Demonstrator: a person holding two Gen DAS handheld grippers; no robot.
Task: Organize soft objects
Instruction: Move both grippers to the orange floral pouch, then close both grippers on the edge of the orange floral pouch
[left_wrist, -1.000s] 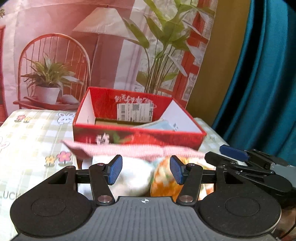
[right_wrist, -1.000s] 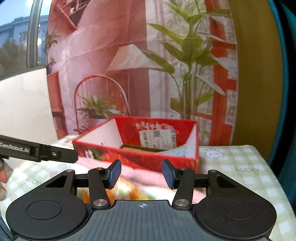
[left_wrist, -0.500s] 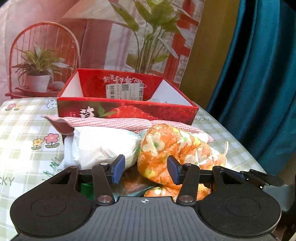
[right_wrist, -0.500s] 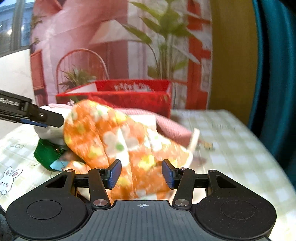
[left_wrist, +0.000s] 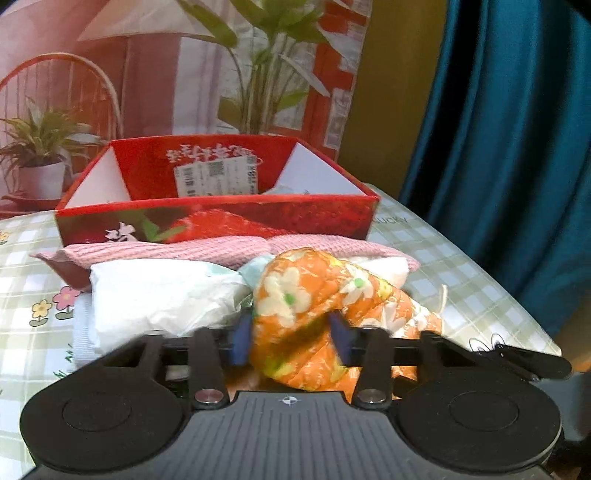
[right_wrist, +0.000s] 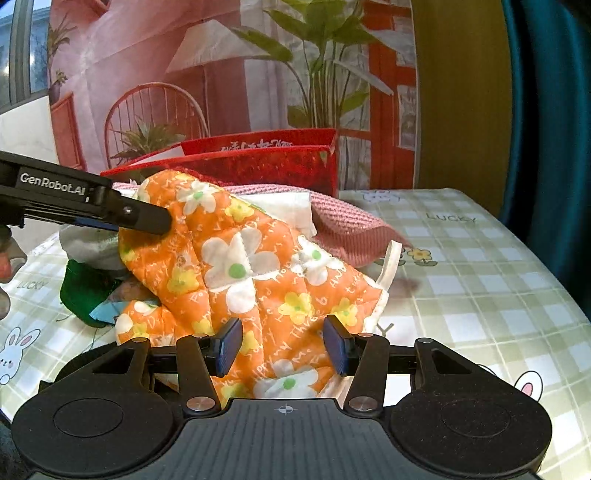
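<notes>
Oven mitt (left_wrist: 317, 302) runs lengthwise between my grippers: left gripper (left_wrist: 290, 341) just closing onto its tip, right gripper (right_wrist: 282, 349) gaping over the cuff.

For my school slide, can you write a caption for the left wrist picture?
Left gripper closing on the orange flowered oven mitt, with the red box waiting behind.
</notes>
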